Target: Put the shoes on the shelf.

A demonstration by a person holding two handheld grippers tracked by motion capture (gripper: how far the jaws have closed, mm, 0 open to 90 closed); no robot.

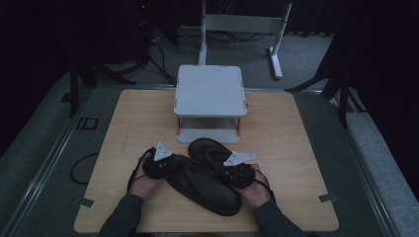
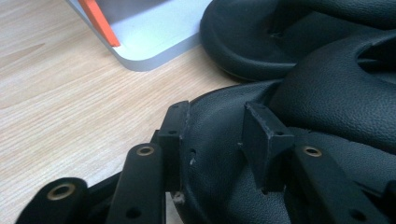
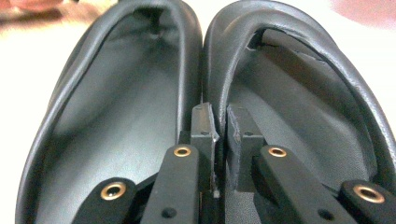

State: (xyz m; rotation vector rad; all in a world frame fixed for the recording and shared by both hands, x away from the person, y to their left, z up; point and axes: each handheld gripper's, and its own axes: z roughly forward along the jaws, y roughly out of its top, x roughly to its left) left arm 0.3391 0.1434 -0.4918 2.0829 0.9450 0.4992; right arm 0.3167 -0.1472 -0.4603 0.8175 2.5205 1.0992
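Black leather slippers (image 1: 207, 177), matte and side by side, both grippers' jaws clamped on their rims.

**One faint marking beside the tabletop**

The sole readable marking is a pair of dark characters, apparently "ID" (image 1: 87, 123), on the grey floor mat (image 1: 59, 148) just left of the wooden tabletop (image 1: 276, 148) in the high view. No brand, label or number can be read on the black sandals (image 1: 205, 177), the white stand (image 1: 210, 91) or in either gripper view.
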